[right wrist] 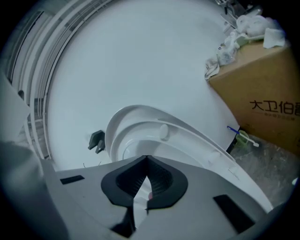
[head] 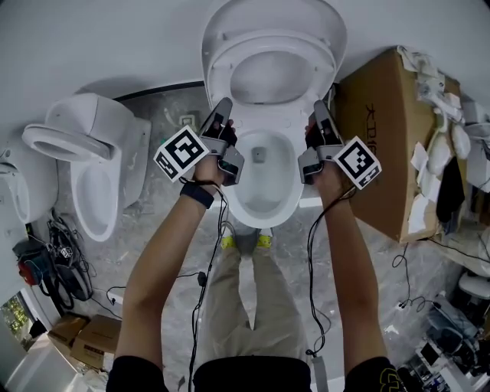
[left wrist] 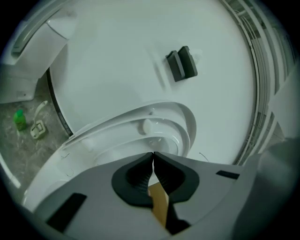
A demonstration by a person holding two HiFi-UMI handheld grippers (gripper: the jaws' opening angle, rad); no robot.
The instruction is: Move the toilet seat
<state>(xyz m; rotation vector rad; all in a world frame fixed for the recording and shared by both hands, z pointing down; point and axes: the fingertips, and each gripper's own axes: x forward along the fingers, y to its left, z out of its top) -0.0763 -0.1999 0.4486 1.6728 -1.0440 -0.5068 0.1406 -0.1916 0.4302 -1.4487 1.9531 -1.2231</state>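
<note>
Toilet seat (head: pixel 325 73) stands raised, tipped back with its lid (head: pixel 268 11) against the white wall, above the open bowl (head: pixel 287 210) of the middle toilet. Just below the seat, the left gripper (head: pixel 223 103) and the right gripper (head: pixel 318 106) flank the back of the bowl, one on each side, both pointing toward the wall. In the left gripper view the jaws are pressed together at the tips with nothing pinched, the seat and lid curving just ahead. The right gripper view shows the same: jaws pressed together, empty. A brown cardboard box (head: pixel 383 145) stands beside the toilet at the right, a second white toilet (head: pixel 92 168) at the left, on the marbled floor (head: pixel 429 276).
</note>
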